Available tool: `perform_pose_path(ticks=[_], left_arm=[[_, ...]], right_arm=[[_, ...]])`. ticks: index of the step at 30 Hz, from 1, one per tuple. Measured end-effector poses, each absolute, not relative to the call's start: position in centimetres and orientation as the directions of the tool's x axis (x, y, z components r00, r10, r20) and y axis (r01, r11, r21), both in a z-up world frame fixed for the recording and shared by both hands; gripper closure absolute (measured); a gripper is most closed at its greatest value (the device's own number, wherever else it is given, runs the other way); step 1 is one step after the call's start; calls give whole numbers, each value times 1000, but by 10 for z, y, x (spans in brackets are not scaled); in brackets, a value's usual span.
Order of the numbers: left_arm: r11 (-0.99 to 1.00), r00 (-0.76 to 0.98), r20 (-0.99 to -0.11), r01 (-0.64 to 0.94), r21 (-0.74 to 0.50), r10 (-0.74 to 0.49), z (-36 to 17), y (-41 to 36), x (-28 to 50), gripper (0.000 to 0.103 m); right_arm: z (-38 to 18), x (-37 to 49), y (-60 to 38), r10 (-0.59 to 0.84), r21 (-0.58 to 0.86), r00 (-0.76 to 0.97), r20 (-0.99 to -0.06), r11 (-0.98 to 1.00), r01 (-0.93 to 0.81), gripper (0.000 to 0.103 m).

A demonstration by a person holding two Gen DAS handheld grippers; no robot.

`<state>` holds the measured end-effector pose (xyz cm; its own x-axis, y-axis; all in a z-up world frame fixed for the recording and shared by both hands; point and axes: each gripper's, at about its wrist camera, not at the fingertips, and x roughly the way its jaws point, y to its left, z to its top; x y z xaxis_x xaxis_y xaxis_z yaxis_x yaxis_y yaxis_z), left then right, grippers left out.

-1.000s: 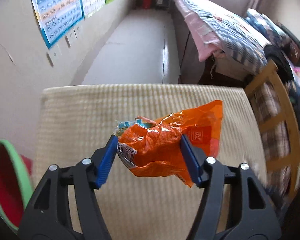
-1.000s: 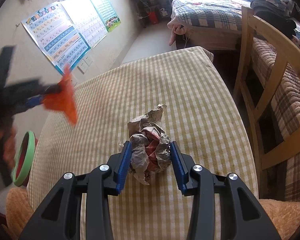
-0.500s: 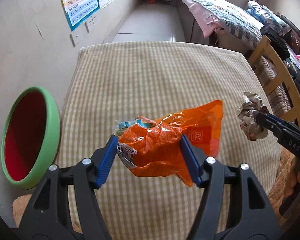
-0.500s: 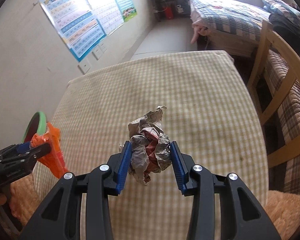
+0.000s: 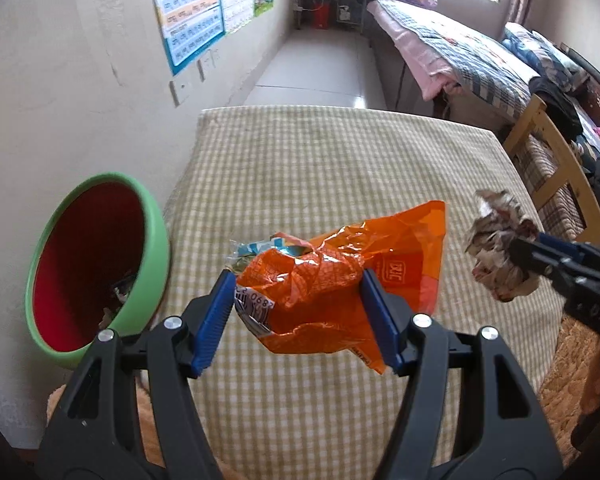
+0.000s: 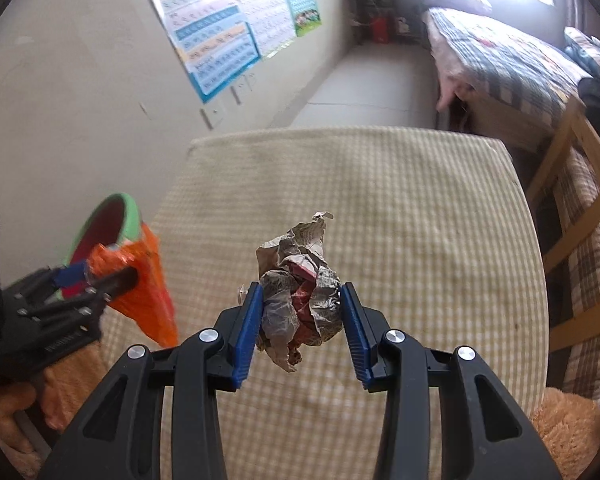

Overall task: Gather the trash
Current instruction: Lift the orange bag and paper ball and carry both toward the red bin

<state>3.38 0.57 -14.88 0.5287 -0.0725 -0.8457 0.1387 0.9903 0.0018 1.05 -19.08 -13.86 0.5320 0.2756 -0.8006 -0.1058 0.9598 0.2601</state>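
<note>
Both grippers carry trash, and the bin has come into reach on your left.

Left wrist view: your left gripper [image 5: 298,314] stays clamped on the crumpled orange plastic wrapper [image 5: 332,284], and the green-rimmed red bin [image 5: 96,264] has swung closer beside the checked tablecloth [image 5: 340,168], so the drop looks near; the gripper tilts steeply down. Right wrist view: your right gripper [image 6: 302,330] grips the crumpled grey paper ball [image 6: 300,292], lifted above the cloth, also angled down.

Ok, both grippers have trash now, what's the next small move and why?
Probably carry the left gripper leftward over the green bin and release there. It is shut on the orange wrapper, the bin's mouth sits just beside it, and the right gripper with its crumpled paper is farther off.
</note>
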Motion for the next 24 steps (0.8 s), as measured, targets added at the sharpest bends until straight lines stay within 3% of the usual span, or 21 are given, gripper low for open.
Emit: perform_pose_path(ticks=[9,24], left_arm=[[999,558,-830,34,4,-16,-136,44,30,41],[997,580,-812,-65,32,63,-126,83,28,41]], right_arm=[[-109,22,-153,328,265,555,-764,945,-194,64],[-107,29,-117,353,229,531,-770,931,-286,64]])
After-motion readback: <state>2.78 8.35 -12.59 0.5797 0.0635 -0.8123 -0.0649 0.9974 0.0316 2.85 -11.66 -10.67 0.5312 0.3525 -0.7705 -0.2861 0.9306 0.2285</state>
